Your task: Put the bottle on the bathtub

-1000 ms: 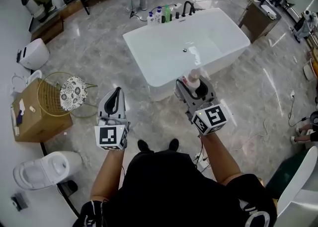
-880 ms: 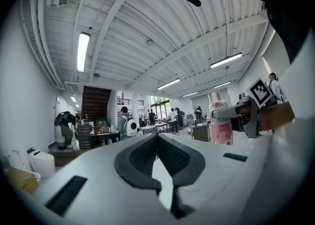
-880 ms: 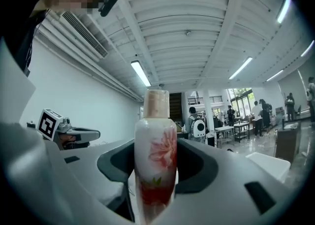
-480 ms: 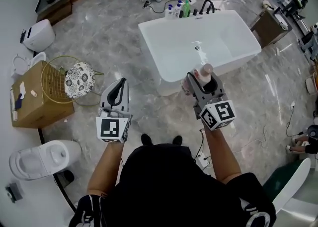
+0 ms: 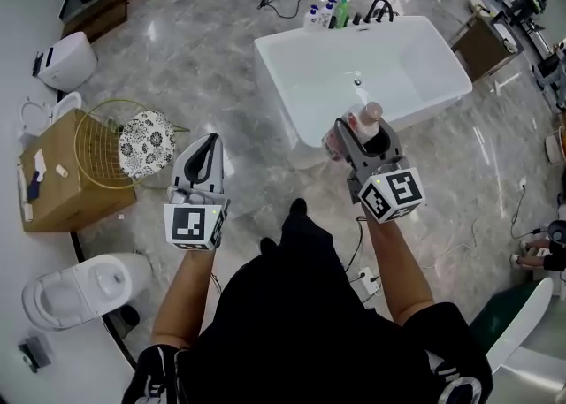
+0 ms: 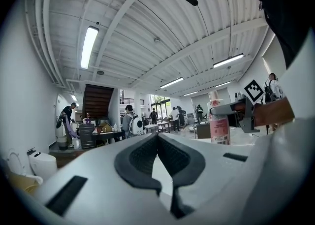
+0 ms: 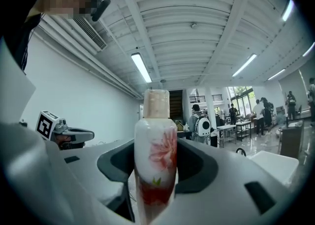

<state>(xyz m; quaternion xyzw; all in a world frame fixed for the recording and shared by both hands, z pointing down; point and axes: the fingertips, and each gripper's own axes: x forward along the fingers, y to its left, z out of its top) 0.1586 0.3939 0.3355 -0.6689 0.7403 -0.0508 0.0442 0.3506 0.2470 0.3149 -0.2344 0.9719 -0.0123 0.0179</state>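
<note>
A white bottle with a red flower print and a beige cap [image 7: 156, 157] stands upright between the jaws of my right gripper [image 7: 156, 170], which is shut on it. In the head view that bottle [image 5: 361, 125] and right gripper [image 5: 361, 137] hang just before the near rim of the white bathtub [image 5: 301, 133]. My left gripper [image 5: 205, 156] is held over the floor, left of the tub, shut with nothing in it. In the left gripper view its tips [image 6: 157, 143] meet, and the bottle [image 6: 219, 125] shows at the right.
Several bottles [image 5: 325, 14] and a black tap [image 5: 380, 10] stand at the tub's far end. A gold wire basket [image 5: 102, 146] with a patterned cloth, a cardboard box [image 5: 66, 183] and a toilet [image 5: 75, 287] are to the left. A cable [image 5: 361, 256] runs over the floor near my feet.
Both grippers have come closer to the bathtub as the person steps forward. The bottle stays in the right gripper, and the left gripper stays shut.
</note>
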